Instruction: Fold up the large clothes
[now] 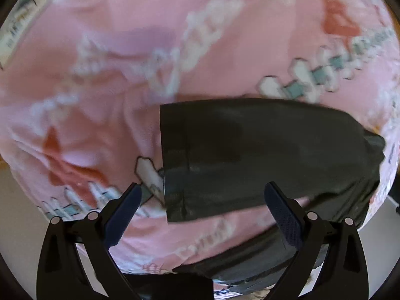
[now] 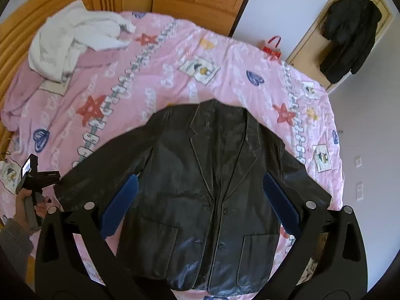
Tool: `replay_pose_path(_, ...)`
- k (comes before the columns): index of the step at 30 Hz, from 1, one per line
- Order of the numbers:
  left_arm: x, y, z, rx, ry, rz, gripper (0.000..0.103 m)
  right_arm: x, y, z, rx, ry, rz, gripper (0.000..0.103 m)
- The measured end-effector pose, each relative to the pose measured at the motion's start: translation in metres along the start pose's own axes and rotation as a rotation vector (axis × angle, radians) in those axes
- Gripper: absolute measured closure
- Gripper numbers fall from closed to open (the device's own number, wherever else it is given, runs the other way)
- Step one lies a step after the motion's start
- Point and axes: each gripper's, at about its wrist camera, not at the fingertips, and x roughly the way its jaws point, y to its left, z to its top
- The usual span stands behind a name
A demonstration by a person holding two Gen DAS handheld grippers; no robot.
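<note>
A black leather jacket [image 2: 205,200] lies front up and buttoned on the pink patterned bedsheet [image 2: 175,75], sleeves spread to both sides. My right gripper [image 2: 201,177] hovers open above its chest, with nothing between the blue pads [image 2: 120,210]. A hand holds my left gripper [image 2: 56,176] at the cuff end of the jacket's left sleeve [image 2: 100,170]. In the left wrist view that sleeve [image 1: 262,150] lies flat across the pink sheet [image 1: 100,100], its cuff edge on the left. The left gripper [image 1: 203,187] stands open just above the sleeve, not gripping it.
A crumpled white garment [image 2: 75,37] lies at the bed's far left corner by the wooden headboard [image 2: 37,12]. A red bag [image 2: 272,47] sits past the far edge. A dark coat [image 2: 350,32] hangs on the door at the right. A sleeved arm [image 2: 12,245] shows at the left.
</note>
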Motion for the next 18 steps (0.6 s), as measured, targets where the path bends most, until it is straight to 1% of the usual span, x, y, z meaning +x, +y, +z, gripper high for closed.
replay_pose_path(1, 0.010, 0.001, 0.004, -0.005, 0.019, -0.003, 0.008, 0.005, 0.001, 0.000, 0.000, 0.013, -0.004, 0.006)
replay_pose_path(3, 0.028, -0.001, 0.009, -0.006, 0.064, -0.034, 0.008, 0.010, 0.001, 0.003, 0.008, 0.027, -0.007, 0.006)
replay_pose_path(5, 0.038, -0.003, 0.012, -0.014, 0.078, -0.067, 0.015, 0.014, 0.002, 0.007, 0.002, 0.015, -0.009, 0.006)
replay_pose_path(6, 0.040, -0.007, 0.012, -0.006, 0.071, -0.065, 0.018, 0.017, 0.004, 0.007, -0.003, 0.010, -0.001, 0.006)
replay_pose_path(7, 0.043, -0.010, 0.013, 0.008, 0.062, -0.059, 0.024, 0.022, 0.006, 0.007, -0.004, 0.008, 0.015, 0.006)
replay_pose_path(8, 0.046, -0.014, 0.012, 0.030, 0.063, -0.036, 0.033, 0.032, 0.009, 0.006, 0.000, 0.006, 0.059, 0.006)
replay_pose_path(9, 0.047, -0.016, 0.011, 0.046, 0.062, -0.009, 0.042, 0.047, 0.013, 0.003, 0.000, -0.001, 0.126, 0.006)
replay_pose_path(10, 0.047, -0.018, 0.009, 0.063, 0.053, 0.000, 0.061, 0.064, 0.020, -0.002, 0.000, -0.013, 0.211, 0.006)
replay_pose_path(11, 0.046, -0.020, 0.005, 0.094, 0.037, 0.006, 0.069, 0.080, 0.025, -0.007, 0.003, -0.026, 0.290, 0.006)
replay_pose_path(12, 0.043, -0.022, 0.002, 0.113, 0.024, 0.001, 0.071, 0.095, 0.031, -0.011, 0.007, -0.036, 0.367, 0.006)
replay_pose_path(13, 0.038, -0.025, -0.003, 0.143, -0.005, 0.003, 0.075, 0.113, 0.038, -0.015, 0.018, -0.035, 0.423, 0.006)
replay_pose_path(14, 0.033, -0.028, -0.009, 0.174, -0.030, 0.017, 0.080, 0.134, 0.046, -0.020, 0.039, -0.016, 0.446, 0.006)
replay_pose_path(15, 0.027, -0.032, -0.016, 0.192, -0.049, 0.003, 0.085, 0.154, 0.054, -0.025, 0.059, 0.007, 0.451, 0.006)
replay_pose_path(16, 0.021, -0.036, -0.021, 0.201, -0.068, -0.003, 0.087, 0.167, 0.059, -0.028, 0.074, 0.015, 0.465, 0.006)
replay_pose_path(18, -0.004, -0.049, -0.040, 0.235, -0.156, 0.008, 0.089, 0.198, 0.066, -0.036, 0.106, 0.007, 0.499, 0.008)
